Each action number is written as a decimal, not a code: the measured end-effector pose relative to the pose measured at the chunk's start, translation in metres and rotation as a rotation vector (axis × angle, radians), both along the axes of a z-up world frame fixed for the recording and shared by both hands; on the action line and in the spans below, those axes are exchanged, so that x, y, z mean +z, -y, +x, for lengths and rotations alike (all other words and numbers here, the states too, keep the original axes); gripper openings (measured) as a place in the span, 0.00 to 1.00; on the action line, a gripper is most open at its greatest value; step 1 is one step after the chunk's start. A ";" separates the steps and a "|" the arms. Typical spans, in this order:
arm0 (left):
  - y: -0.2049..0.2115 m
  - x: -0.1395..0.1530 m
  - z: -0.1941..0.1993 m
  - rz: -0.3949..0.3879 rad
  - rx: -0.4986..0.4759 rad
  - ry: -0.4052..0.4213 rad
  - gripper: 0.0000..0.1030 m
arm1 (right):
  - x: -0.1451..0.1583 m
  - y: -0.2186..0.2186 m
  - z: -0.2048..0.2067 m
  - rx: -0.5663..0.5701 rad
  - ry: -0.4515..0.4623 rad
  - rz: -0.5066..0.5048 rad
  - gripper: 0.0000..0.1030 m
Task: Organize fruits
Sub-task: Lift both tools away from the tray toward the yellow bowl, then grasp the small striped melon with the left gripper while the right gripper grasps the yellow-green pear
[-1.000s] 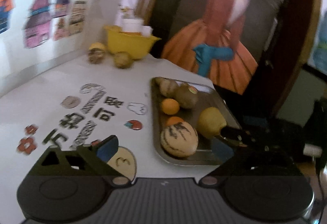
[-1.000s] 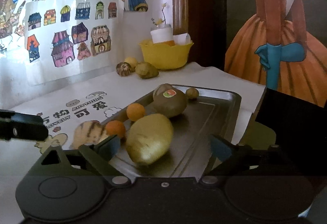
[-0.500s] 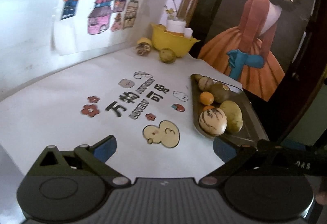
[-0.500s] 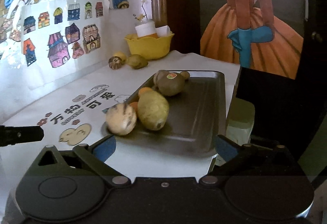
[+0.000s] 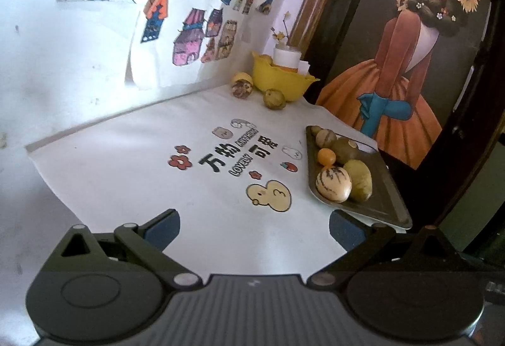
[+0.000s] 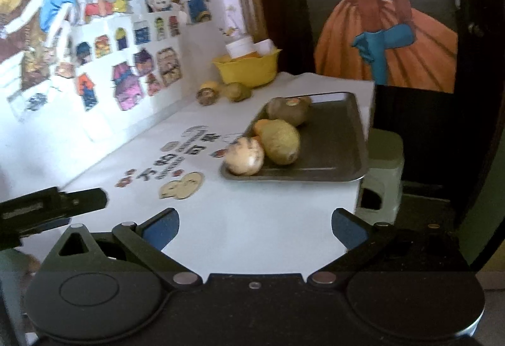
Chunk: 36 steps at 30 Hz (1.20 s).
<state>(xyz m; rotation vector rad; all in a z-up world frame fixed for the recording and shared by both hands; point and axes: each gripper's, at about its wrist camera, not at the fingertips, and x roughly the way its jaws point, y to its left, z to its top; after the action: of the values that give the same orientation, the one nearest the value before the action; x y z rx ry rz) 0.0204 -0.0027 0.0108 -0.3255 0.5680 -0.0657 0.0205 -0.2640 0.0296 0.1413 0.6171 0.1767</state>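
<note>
A grey metal tray (image 5: 383, 188) (image 6: 341, 137) lies at the table's right edge with several fruits in it: a striped pale melon (image 5: 333, 184) (image 6: 244, 155), a yellow-green mango (image 5: 358, 179) (image 6: 281, 141), a brown kiwi with a sticker (image 5: 344, 149) (image 6: 288, 110) and an orange (image 5: 326, 156). My left gripper (image 5: 254, 227) stands open over the white tablecloth, short of the tray, with nothing between its fingers. My right gripper (image 6: 255, 227) is open too, near the table's front edge, empty. The left gripper's finger (image 6: 53, 207) shows at the left of the right wrist view.
A yellow bowl (image 5: 281, 79) (image 6: 247, 67) with cups stands at the back by the wall, with three loose fruits (image 5: 274, 98) (image 6: 236, 91) beside it. The tablecloth (image 5: 157, 163) bears printed cartoons. A pale stool (image 6: 383, 163) stands beyond the table's right edge.
Both grippers have drawn back from the tray, so it looks smaller and farther. The mango that lay between the right gripper's fingers now rests in the tray, well ahead of them.
</note>
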 end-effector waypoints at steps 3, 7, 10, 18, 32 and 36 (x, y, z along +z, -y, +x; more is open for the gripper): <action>-0.007 0.007 0.003 0.015 -0.015 -0.003 1.00 | 0.013 -0.005 -0.003 0.045 0.009 0.004 0.99; -0.019 0.022 0.030 0.066 -0.041 -0.017 1.00 | 0.041 -0.017 0.010 0.154 0.053 -0.027 0.99; -0.028 0.036 0.056 0.110 -0.061 -0.002 1.00 | 0.064 -0.029 0.031 0.249 0.093 -0.099 0.99; -0.037 0.079 0.152 0.163 -0.123 0.067 1.00 | 0.123 -0.037 0.134 0.463 0.073 -0.165 0.99; 0.008 0.034 0.341 0.541 -0.244 0.146 1.00 | 0.058 -0.052 0.344 0.667 0.106 -0.463 0.99; 0.015 0.014 0.374 0.638 -0.242 0.117 1.00 | 0.026 -0.054 0.382 0.673 0.117 -0.435 0.99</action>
<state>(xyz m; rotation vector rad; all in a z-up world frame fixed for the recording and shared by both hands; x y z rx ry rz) 0.3946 -0.0174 0.0247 0.3673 0.4822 -0.1313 0.4021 -0.2098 0.0555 -0.5031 0.5546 0.6881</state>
